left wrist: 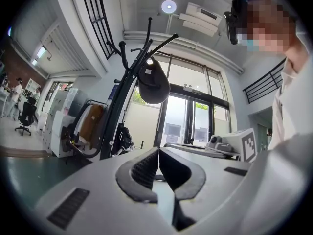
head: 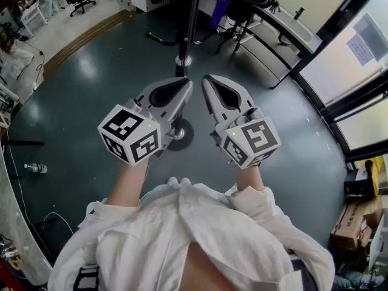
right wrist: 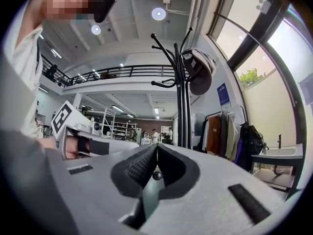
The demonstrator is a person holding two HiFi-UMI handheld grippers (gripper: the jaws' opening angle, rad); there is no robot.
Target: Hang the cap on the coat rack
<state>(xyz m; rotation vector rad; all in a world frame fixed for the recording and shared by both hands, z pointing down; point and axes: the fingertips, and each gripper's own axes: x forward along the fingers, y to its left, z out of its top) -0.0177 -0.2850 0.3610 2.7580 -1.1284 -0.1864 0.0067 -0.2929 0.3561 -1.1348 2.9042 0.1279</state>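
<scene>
Cap (left wrist: 153, 82) hanging looks finished: the dark cap hangs from an upper hook of the coat rack (left wrist: 119, 112), high on the pole, and neither claw touches it. By that reading the hanging step is done. The next move calls for little beyond lowering the tools and stepping clear (whether the cap sits firmly on its hook cannot be told from here). A person in a white top (head: 200, 235) stands facing the rack's pole, holding both tools out in front, side by side.

Left gripper (head: 185, 85): jaws pressed together at the tips, nothing between them, clear of the rack.

Right gripper (head: 207, 82): jaws likewise closed tip to tip and empty, pointing up toward the rack without reaching it.

The two tools sit just beside each other, both well apart from the cap.
</scene>
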